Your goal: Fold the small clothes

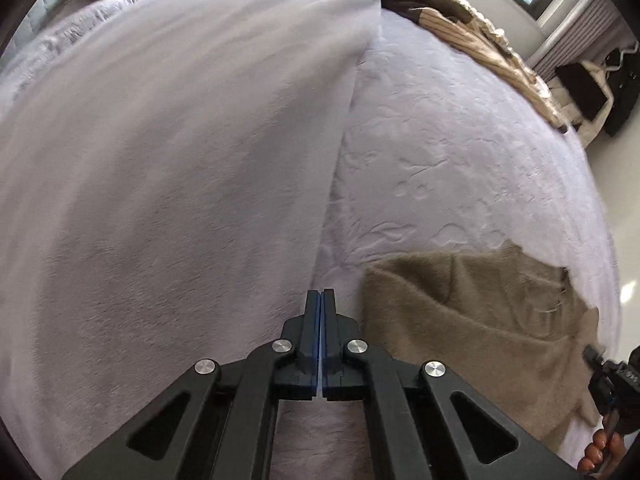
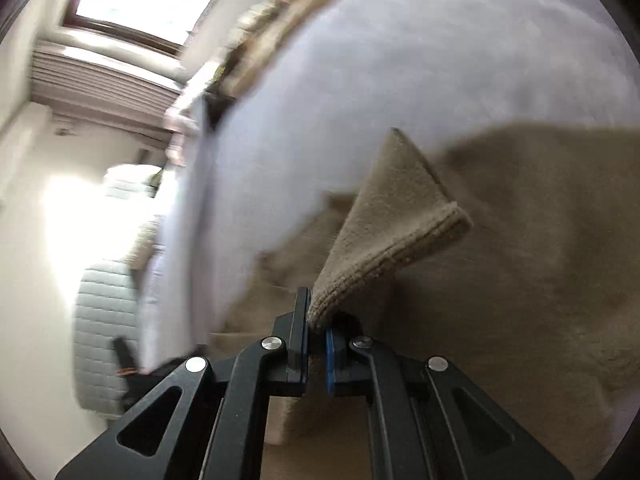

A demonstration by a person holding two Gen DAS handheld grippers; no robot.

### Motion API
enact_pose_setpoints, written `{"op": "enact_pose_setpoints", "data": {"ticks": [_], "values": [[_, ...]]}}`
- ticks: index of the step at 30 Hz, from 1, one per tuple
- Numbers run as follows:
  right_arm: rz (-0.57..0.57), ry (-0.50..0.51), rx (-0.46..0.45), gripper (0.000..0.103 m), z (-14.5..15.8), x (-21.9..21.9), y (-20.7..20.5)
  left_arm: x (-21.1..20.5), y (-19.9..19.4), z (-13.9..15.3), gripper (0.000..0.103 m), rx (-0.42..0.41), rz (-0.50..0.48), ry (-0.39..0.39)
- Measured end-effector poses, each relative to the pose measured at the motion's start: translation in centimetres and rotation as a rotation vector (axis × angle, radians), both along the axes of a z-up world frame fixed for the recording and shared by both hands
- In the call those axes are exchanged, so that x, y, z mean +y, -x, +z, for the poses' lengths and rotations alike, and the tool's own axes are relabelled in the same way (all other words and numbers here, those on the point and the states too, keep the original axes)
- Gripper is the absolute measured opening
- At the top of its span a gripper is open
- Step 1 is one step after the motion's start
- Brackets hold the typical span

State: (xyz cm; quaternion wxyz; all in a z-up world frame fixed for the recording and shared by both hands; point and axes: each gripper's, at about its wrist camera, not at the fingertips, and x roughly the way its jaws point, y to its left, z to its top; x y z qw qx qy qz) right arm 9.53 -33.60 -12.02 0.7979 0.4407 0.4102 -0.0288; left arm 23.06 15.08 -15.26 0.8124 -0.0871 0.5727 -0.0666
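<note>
Beige garment (image 2: pixel 500 240) lies on the lavender bed (image 1: pixel 440 140), its far part blurred and cut off by the right wrist view's edge. Right tongs (image 2: pixel 316 320) pinch its ribbed hem (image 2: pixel 384 256), lifted. Left tongs (image 1: pixel 321 300) are pressed together, holding nothing, above a pale blanket (image 1: pixel 180 160).

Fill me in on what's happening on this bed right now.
A person is folding a small tan garment on a bed covered with a lavender blanket. The right gripper is shut on the garment's ribbed hem, lifting that corner. The left gripper is shut and empty over the blanket, beside the garment. The fold isn't finished yet.
</note>
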Motion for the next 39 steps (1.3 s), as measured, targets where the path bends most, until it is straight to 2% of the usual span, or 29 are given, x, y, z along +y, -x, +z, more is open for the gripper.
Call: {"op": "enact_pose_setpoints", "data": {"ticks": [1, 2, 3, 5, 6, 9, 13, 15, 18, 24, 30, 34, 35, 36, 37, 38, 39], "values": [[-0.020, 0.014, 0.060, 0.012, -1.0, -0.4, 0.3, -0.5, 0.3, -0.1, 0.000, -0.001, -0.019, -0.029], [-0.051, 0.029, 0.137, 0.021, -2.0, -0.8, 1.1, -0.9, 0.4, -0.1, 0.000, -0.001, -0.042, -0.063], [-0.072, 0.025, 0.173, 0.027, -2.5, -1.0, 1.8, -1.3, 0.7, 0.0, 0.000, -0.004, -0.065, -0.097], [-0.104, -0.002, 0.172, 0.047, -2.5, -0.9, 3.5, -1.7, 1.1, 0.2, 0.000, -0.016, -0.091, -0.120], [-0.103, -0.009, 0.160, 0.049, -1.9, -0.5, 4.2, -1.7, 1.2, 0.3, 0.000, -0.019, -0.097, -0.122], [0.023, -0.045, 0.073, 0.049, 0.5, 2.4, 4.2, -1.5, 1.6, 0.4, 0.000, -0.019, -0.096, -0.112], [0.311, 0.030, 0.021, 0.049, 3.6, 9.1, -1.0, -1.1, 2.1, 0.5, 0.000, -0.004, -0.095, -0.105], [0.366, 0.034, 0.023, 0.049, 3.8, 11.3, -2.9, -1.2, 2.3, 0.4, 0.000, 0.007, -0.102, -0.101], [0.391, -0.024, 0.035, 0.049, 2.7, 13.9, -4.8, -0.8, 2.9, 0.2, 0.000, 0.012, -0.097, -0.079], [0.430, -0.051, 0.089, 0.050, 0.3, 17.5, -4.6, 0.3, 3.5, -0.7, 0.001, 0.035, -0.054, -0.029], [0.415, -0.052, 0.121, 0.055, -0.7, 17.8, -3.8, 1.1, 4.0, -1.2, 0.001, 0.054, -0.027, 0.034], [0.407, -0.051, 0.122, 0.055, -0.6, 17.7, -3.3, 1.8, 4.7, -0.7, 0.001, 0.019, -0.003, 0.118], [0.407, -0.052, 0.119, 0.056, -0.5, 17.6, -2.9, 2.0, 4.9, -0.5, 0.008, 0.005, 0.000, 0.142], [0.407, -0.052, 0.118, 0.057, -0.6, 18.0, -3.7, 2.2, 5.3, -0.1, 0.075, -0.024, -0.003, 0.167], [0.408, -0.051, 0.116, 0.059, -0.5, 18.1, -3.7, 2.3, 5.5, 0.2, 0.098, -0.045, -0.017, 0.194], [0.411, -0.052, 0.113, 0.059, -0.5, 18.0, -3.6, 2.2, 5.7, 0.2, 0.103, -0.118, -0.019, 0.222], [0.414, -0.052, 0.111, 0.059, -0.6, 18.1, -3.5, 2.1, 5.9, 0.5, 0.103, -0.179, -0.020, 0.219]]}}
